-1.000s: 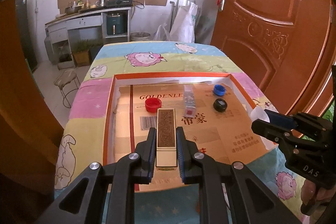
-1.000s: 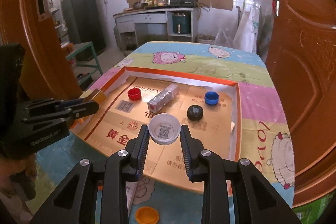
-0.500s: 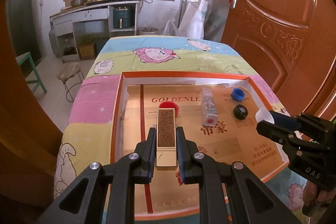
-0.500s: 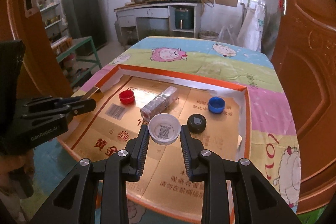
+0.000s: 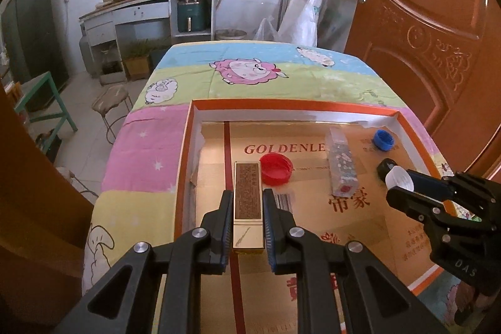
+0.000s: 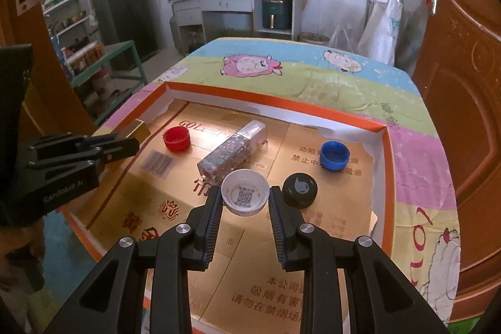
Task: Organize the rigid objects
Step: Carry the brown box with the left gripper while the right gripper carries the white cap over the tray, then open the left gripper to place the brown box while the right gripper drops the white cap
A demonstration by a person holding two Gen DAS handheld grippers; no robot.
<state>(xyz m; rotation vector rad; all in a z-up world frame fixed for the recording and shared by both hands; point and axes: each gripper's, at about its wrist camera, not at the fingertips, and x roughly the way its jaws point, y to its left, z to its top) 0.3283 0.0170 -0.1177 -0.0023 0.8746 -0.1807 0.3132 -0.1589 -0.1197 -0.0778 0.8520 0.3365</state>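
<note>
My left gripper point(image 5: 247, 202) is shut on a gold rectangular box point(image 5: 247, 193) with a brown label, held above the left part of the orange-rimmed cardboard tray point(image 5: 294, 104). My right gripper point(image 6: 245, 196) is shut on a white bottle cap point(image 6: 245, 192) with a QR code inside, held over the tray's middle. In the tray lie a red cap point(image 5: 276, 168) point(image 6: 176, 138), a clear glittery rectangular case point(image 5: 340, 165) point(image 6: 232, 150), a blue cap point(image 5: 384, 139) point(image 6: 335, 155) and a black cap point(image 6: 300, 189). The right gripper also shows in the left wrist view point(image 5: 399, 180).
The tray sits on a table with a cartoon sheep cloth point(image 5: 247, 71). A brown wooden door point(image 5: 419, 30) stands close on the right. A stool point(image 5: 110, 101) and a green frame point(image 5: 40, 96) stand on the floor to the left. A kitchen counter point(image 5: 150, 5) is at the far wall.
Both grippers have moved forward over the tray with their objects still held. The tray's far rim and the loose caps appear nearer.
</note>
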